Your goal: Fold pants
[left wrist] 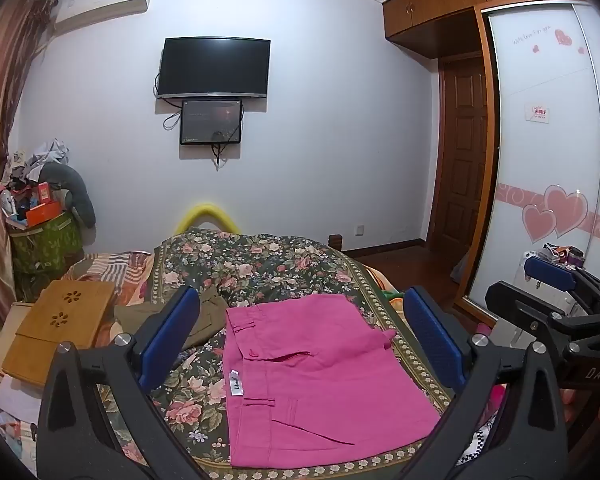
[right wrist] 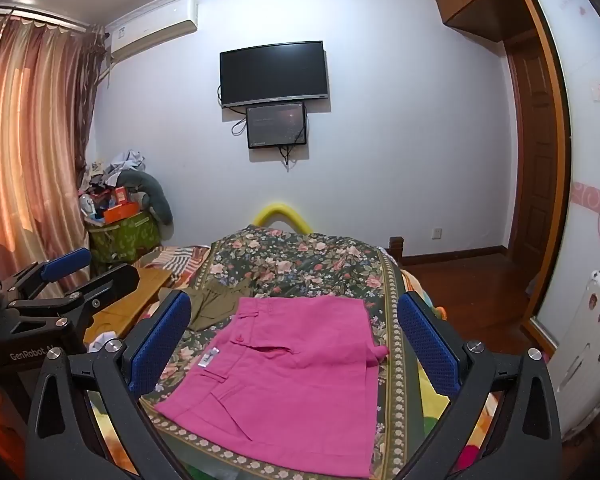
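Note:
Pink pants (left wrist: 320, 376) lie folded into a flat rectangle on the floral bedspread (left wrist: 260, 264), waistband to the left with a white label. They also show in the right wrist view (right wrist: 296, 376). My left gripper (left wrist: 300, 332) is open and empty, held above the pants. My right gripper (right wrist: 294, 332) is open and empty, also above them. The right gripper shows at the right edge of the left wrist view (left wrist: 556, 292); the left gripper shows at the left edge of the right wrist view (right wrist: 72, 276).
An olive-green garment (left wrist: 180, 320) lies left of the pink pants. A wooden lap table (left wrist: 60, 328) sits on the bed's left side. A cluttered green basket (left wrist: 44, 240) stands by the curtain. A wardrobe with sliding doors (left wrist: 548, 160) is on the right.

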`<state>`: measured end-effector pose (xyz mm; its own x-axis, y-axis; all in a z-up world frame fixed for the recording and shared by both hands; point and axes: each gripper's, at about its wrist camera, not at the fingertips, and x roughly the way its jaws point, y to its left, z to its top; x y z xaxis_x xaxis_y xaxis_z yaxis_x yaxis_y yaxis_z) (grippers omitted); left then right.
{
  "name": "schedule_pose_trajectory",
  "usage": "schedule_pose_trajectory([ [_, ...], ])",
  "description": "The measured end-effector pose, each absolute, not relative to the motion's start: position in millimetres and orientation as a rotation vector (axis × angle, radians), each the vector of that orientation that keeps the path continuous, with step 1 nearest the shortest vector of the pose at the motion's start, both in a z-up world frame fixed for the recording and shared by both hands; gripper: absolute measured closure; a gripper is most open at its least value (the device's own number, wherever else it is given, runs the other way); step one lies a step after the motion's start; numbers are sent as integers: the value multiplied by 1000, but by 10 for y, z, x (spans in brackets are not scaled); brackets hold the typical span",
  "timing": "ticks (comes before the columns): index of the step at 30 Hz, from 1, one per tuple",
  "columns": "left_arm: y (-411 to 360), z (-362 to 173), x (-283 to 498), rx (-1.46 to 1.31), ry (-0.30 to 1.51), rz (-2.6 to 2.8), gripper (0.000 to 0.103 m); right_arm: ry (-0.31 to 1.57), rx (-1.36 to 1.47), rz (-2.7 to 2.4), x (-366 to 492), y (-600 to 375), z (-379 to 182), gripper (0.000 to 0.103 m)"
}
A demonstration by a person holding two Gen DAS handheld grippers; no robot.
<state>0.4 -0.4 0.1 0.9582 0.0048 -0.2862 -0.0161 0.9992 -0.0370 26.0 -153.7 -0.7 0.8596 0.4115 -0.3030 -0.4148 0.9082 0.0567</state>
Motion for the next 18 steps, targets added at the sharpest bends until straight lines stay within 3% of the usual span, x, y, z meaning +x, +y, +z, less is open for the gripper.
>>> schedule_pose_trajectory([
  [18,40,-11,30,-54,289,15,0,318,-12,432,262,-1546,-6,0],
])
